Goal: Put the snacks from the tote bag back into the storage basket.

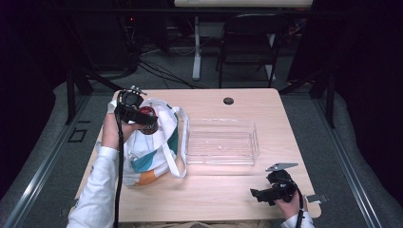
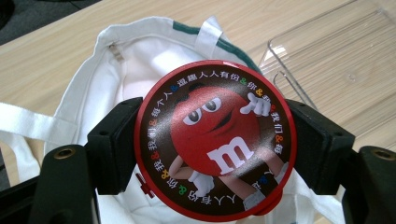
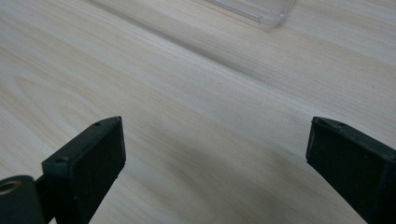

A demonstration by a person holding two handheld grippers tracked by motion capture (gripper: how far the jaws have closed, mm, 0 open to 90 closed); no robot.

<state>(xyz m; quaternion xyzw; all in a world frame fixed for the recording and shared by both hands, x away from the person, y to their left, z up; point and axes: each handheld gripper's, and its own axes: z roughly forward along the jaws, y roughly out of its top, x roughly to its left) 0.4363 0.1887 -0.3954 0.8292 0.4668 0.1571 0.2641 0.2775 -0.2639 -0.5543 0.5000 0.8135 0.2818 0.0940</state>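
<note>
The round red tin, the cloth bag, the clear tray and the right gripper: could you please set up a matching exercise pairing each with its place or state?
Things:
1. round red tin
2. cloth bag
3. clear tray
4. right gripper

Places or states:
A. open, over bare wood near the table's front right corner
B. lies slumped at the table's left, white with green and orange patches
C. clamped between the jaws of the left gripper, above the bag's mouth
D. stands mid-table, right of the bag, nothing in it

Pairs: 1-C, 2-B, 3-D, 4-A

A red-rimmed round tin (image 2: 215,140) with a red cartoon candy; white tote bag (image 1: 152,152) banded teal and orange.
</note>
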